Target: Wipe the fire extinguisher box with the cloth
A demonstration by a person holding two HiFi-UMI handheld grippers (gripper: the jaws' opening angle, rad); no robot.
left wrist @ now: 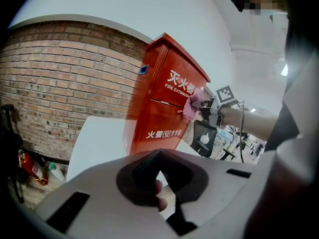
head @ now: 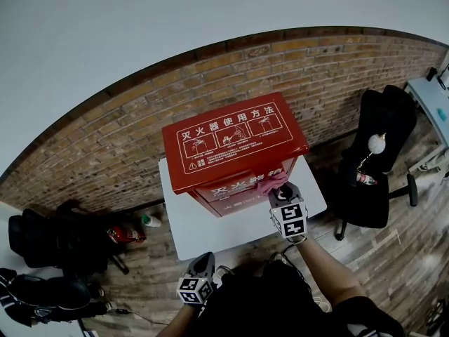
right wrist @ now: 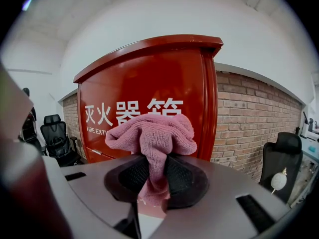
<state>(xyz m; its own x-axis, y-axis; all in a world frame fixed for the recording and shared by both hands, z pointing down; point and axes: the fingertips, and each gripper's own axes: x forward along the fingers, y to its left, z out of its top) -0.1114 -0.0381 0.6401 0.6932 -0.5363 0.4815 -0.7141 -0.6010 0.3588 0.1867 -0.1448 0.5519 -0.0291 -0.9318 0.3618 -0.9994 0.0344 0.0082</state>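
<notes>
While right gripper clamps pink cloth against fire extinguisher box front | left gripper closed, empty, off table near edge | best: press flat, overlap strokes

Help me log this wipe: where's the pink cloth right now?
The pink cloth is pinched between the jaws of the right gripper, against the front of the red fire extinguisher box by its white lettering, just right of centre in the head view.
</notes>
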